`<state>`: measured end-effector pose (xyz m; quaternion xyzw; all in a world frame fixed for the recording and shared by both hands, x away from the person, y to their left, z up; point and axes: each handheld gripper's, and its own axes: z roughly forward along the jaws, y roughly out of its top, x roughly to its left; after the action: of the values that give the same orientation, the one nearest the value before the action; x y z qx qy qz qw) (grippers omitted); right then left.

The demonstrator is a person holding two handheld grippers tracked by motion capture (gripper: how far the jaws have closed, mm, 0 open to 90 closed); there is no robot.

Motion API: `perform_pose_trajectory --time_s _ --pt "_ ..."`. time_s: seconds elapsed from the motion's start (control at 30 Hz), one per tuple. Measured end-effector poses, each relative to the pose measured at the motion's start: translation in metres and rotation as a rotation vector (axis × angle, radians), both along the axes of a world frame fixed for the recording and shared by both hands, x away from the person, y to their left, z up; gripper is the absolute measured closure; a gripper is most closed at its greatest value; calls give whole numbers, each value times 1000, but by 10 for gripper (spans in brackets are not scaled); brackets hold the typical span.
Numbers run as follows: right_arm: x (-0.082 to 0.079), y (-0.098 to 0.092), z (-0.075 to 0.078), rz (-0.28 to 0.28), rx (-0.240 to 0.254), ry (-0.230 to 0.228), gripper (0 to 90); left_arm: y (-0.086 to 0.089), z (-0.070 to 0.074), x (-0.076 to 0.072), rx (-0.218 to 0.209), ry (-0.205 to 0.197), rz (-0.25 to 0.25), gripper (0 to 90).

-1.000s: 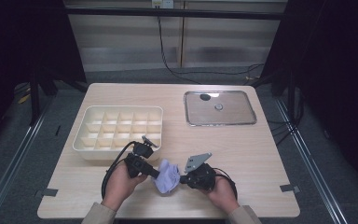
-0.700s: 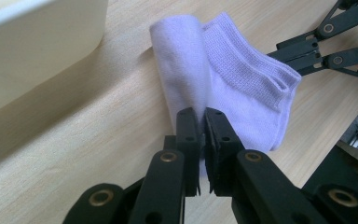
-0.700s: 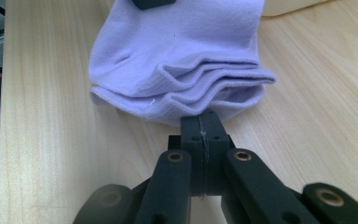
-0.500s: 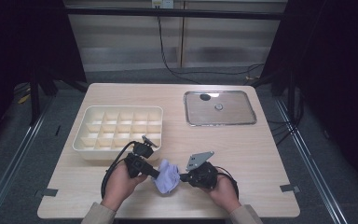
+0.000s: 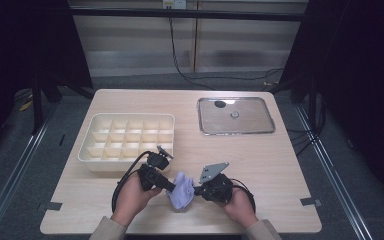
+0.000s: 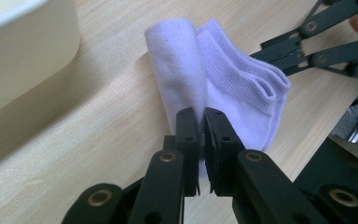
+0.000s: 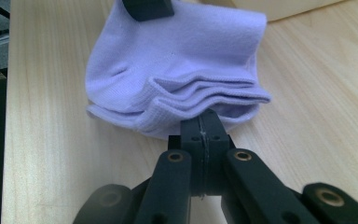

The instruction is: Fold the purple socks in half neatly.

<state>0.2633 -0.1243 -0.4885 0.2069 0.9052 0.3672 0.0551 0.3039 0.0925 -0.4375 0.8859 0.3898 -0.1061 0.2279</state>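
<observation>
Jaws of the left gripper (image 6: 198,140) are clenched on one edge of a pale lilac sock (image 6: 223,88), which rises straight out from between their tips; in the left gripper view the pinched part is rolled into a tube running away from the jaws, with the ribbed cuff folded beside it. Jaws of the right gripper (image 7: 200,130) are pressed together too, their tips tucked just under the stacked ribbed cuff edges of the sock (image 7: 177,70), nipping the fabric there.

From the high view, the sock (image 5: 181,190) sits at the near edge of the bench (image 5: 280,165), a little left of centre, bunched between the left gripper (image 5: 172,186) and the right gripper (image 5: 196,190), which meet it from opposite sides. Its long axis runs roughly near to far, slightly slanted, with the cuff end turned to the right gripper.

Farther back on the left stands a cream compartment tray (image 5: 128,141), just beyond the left gripper. Far right lies a flat metal lid (image 5: 235,115) with a small knob at its middle, well apart from the sock.
</observation>
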Motion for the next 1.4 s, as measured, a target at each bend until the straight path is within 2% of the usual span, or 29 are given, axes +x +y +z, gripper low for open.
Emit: perform_pose_trajectory --time_s 0.27,0.37,0.63,0.87,1.2,1.23,1.37,1.4 --pt "0 4 -3 20 -16 -1 900 -5 3 -2 -10 -8 -10 847" --pt "-1 5 -4 12 -19 9 900 -10 3 -3 -27 -4 -35 849" --pt "-2 7 -5 19 -17 10 900 -19 0 -4 -24 6 -52 851" --pt "-2 10 -5 26 -23 -3 900 -20 -1 -6 -28 5 -49 851" --pt "-4 16 -7 19 -17 14 900 -23 -3 -8 -23 6 -54 851" --pt "-3 16 -7 30 -22 0 900 -23 -4 -7 -20 4 -54 851" --pt "-3 13 -6 31 -23 1 900 -20 -4 -7 -19 5 -46 852" --pt "-3 11 -4 19 -10 8 900 -19 -4 -7 -19 3 -43 851"
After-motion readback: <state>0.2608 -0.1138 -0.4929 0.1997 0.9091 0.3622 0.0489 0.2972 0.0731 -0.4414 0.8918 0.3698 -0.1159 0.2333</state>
